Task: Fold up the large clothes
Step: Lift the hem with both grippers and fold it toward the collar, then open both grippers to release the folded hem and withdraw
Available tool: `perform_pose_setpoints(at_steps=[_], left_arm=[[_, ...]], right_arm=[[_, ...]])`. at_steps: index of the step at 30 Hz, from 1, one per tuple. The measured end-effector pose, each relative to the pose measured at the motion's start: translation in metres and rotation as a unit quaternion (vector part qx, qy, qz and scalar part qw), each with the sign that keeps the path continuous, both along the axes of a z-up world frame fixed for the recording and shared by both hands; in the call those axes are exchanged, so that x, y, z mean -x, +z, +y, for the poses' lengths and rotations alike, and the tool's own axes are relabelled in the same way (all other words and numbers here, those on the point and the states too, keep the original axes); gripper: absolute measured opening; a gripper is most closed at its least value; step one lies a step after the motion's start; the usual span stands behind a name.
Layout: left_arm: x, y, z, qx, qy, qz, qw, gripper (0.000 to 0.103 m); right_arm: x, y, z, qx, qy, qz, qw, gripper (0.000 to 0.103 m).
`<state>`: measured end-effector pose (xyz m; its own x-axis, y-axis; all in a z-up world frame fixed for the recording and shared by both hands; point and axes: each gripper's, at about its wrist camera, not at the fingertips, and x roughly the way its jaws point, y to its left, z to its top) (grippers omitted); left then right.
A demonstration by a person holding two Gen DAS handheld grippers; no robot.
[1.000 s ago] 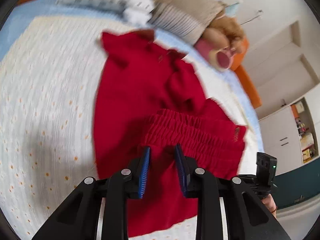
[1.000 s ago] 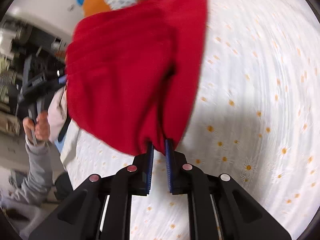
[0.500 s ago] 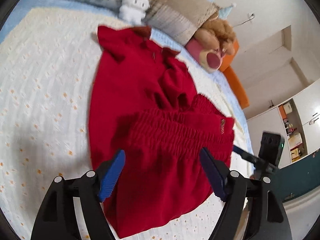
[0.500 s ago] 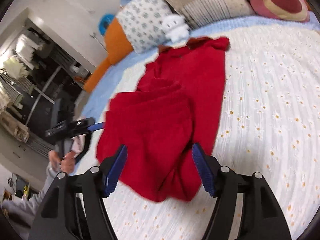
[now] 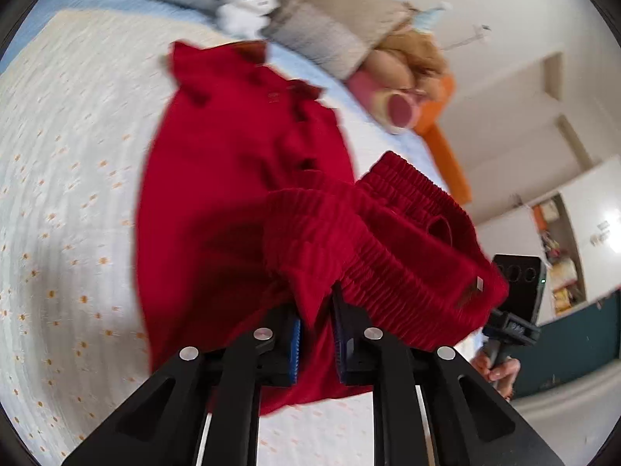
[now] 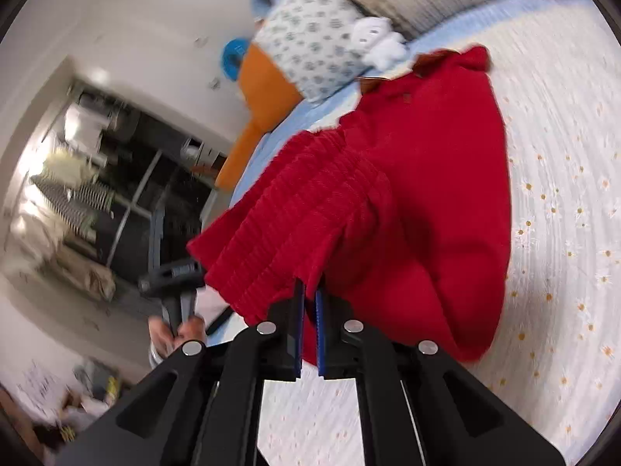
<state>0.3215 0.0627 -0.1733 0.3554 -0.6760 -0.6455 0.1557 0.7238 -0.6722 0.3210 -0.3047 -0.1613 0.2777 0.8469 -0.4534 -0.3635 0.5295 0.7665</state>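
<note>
A large red garment (image 5: 233,194) lies on the white daisy-print bedspread (image 5: 58,194), collar towards the pillows. Its ribbed hem (image 5: 388,240) is raised off the bed and bunched. My left gripper (image 5: 316,303) has its jaws closing, and the blue pads pinch one corner of that hem. In the right wrist view the same garment (image 6: 427,194) hangs from my right gripper (image 6: 308,291), whose jaws are closing tight on the other corner of the ribbed hem (image 6: 302,202). Each view shows the other gripper held in a hand beyond the hem.
Patterned pillows (image 6: 310,50), a white plush toy (image 6: 378,40) and a brown and pink plush (image 5: 403,77) line the bed's head. An orange headboard (image 6: 264,89) stands behind. White cupboards (image 5: 562,225) are at the far side, and a dark doorway (image 6: 128,178) at the other.
Half a second ago both grippers stood wide open over the garment lying flat. Now both have closed on the ribbed hem and lifted it off the bed.
</note>
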Motion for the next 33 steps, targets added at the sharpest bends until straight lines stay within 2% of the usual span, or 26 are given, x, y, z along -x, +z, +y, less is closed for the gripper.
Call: perform_pose_setpoints(at_steps=[2,5,8,10,12,14,16,17,19,20,22,23,24,26,27,30,33], left_arm=[[0.006,0.018,-0.001,0.017,-0.004,-0.015,0.9997,0.017],[0.003,0.042,0.005,0.016,0.006,-0.045,0.9988,0.017],[-0.012,0.047,0.025,0.007,0.034,-0.049,0.9982,0.018],[-0.025,0.038,0.033,-0.014,0.047,-0.041,0.9980,0.018],[-0.043,0.017,0.036,-0.050,0.057,-0.024,0.9968,0.018],[-0.061,-0.017,0.038,-0.060,0.061,0.008,0.9963,0.017],[-0.072,-0.040,0.036,-0.068,0.058,0.022,0.9957,0.018],[-0.075,-0.045,0.036,-0.068,0.053,0.022,0.9960,0.019],[-0.077,-0.049,0.034,-0.081,0.045,0.011,0.9957,0.023],[-0.076,-0.044,0.035,-0.085,0.035,0.004,0.9957,0.026],[-0.072,-0.034,0.044,-0.082,0.035,-0.003,0.9960,0.037],[-0.067,-0.021,0.053,-0.077,0.043,-0.013,0.9960,0.041],[-0.062,-0.009,0.059,-0.077,0.051,-0.025,0.9954,0.047],[-0.051,0.020,0.057,-0.086,0.048,-0.060,0.9933,0.053],[-0.048,0.033,0.051,-0.082,0.035,-0.074,0.9933,0.054],[-0.045,0.052,0.015,-0.078,-0.009,-0.096,0.9923,0.056],[-0.057,0.040,-0.027,-0.125,-0.043,-0.100,0.9861,0.056]], right_arm=[[0.007,0.009,0.002,-0.011,0.005,0.000,1.000,0.006],[0.005,0.027,-0.004,-0.017,-0.018,-0.016,1.000,0.006],[-0.006,0.033,-0.022,-0.031,-0.066,-0.009,0.997,0.006],[-0.018,0.027,-0.025,-0.011,-0.089,-0.004,0.996,0.005],[-0.033,0.009,-0.024,0.004,-0.101,0.016,0.995,0.005],[-0.051,-0.019,-0.017,0.026,-0.108,0.049,0.993,0.005],[-0.059,-0.039,-0.011,0.062,-0.109,0.063,0.990,0.005],[-0.062,-0.053,-0.007,0.076,-0.110,0.070,0.989,0.002],[-0.058,-0.061,-0.005,0.084,-0.107,0.073,0.988,0.003],[-0.055,-0.058,-0.008,0.074,-0.109,0.068,0.989,0.006],[-0.047,-0.046,-0.017,0.068,-0.119,0.055,0.989,0.022],[-0.043,-0.036,-0.020,0.068,-0.128,0.039,0.989,0.046],[-0.036,-0.021,-0.022,0.075,-0.135,0.010,0.988,0.054],[-0.025,0.014,-0.011,0.112,-0.127,-0.058,0.984,0.052],[-0.026,0.024,0.000,0.123,-0.117,-0.081,0.982,0.050],[-0.039,0.036,0.025,0.150,-0.106,-0.098,0.978,0.038],[-0.065,0.024,0.042,0.180,-0.121,-0.087,0.972,0.035]])
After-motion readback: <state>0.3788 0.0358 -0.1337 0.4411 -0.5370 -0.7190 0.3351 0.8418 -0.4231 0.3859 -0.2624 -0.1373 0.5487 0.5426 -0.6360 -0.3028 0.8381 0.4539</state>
